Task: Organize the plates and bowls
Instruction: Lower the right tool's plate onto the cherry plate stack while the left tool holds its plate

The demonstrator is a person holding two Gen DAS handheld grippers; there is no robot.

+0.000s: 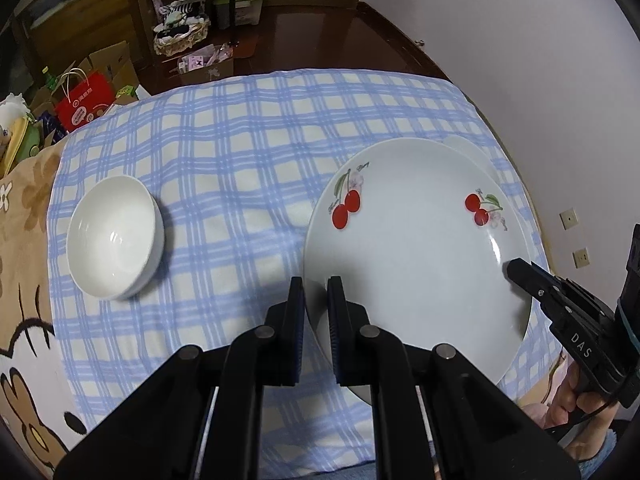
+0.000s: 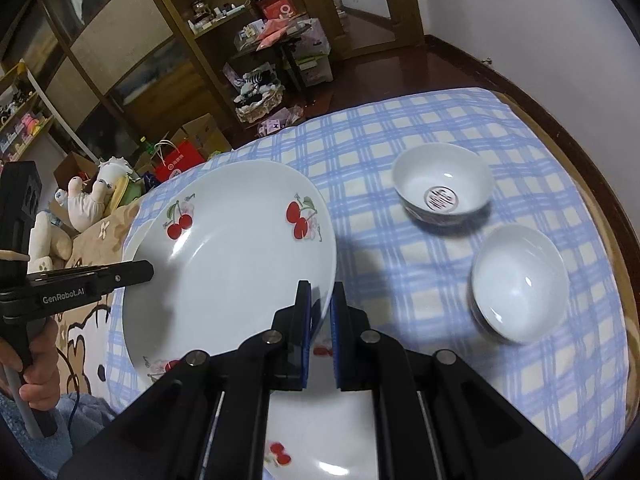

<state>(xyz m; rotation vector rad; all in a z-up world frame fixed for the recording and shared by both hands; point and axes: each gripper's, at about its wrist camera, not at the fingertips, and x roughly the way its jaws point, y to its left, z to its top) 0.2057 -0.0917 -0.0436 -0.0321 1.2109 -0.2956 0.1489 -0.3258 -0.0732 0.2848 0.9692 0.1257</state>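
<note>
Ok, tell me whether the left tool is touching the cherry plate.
Touching. The left wrist view shows the left tool with its pads clamped on the rim of the cherry plate.

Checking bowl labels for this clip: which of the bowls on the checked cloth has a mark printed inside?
The farther bowl in the right wrist view: a round dark emblem sits on its inside bottom. The bowl nearer the camera and the stacked bowls are plain white inside.

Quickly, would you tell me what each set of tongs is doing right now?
Left tongs: closed on the cherry plate rim.
Right tongs: closed on the same plate's opposite rim.
</note>
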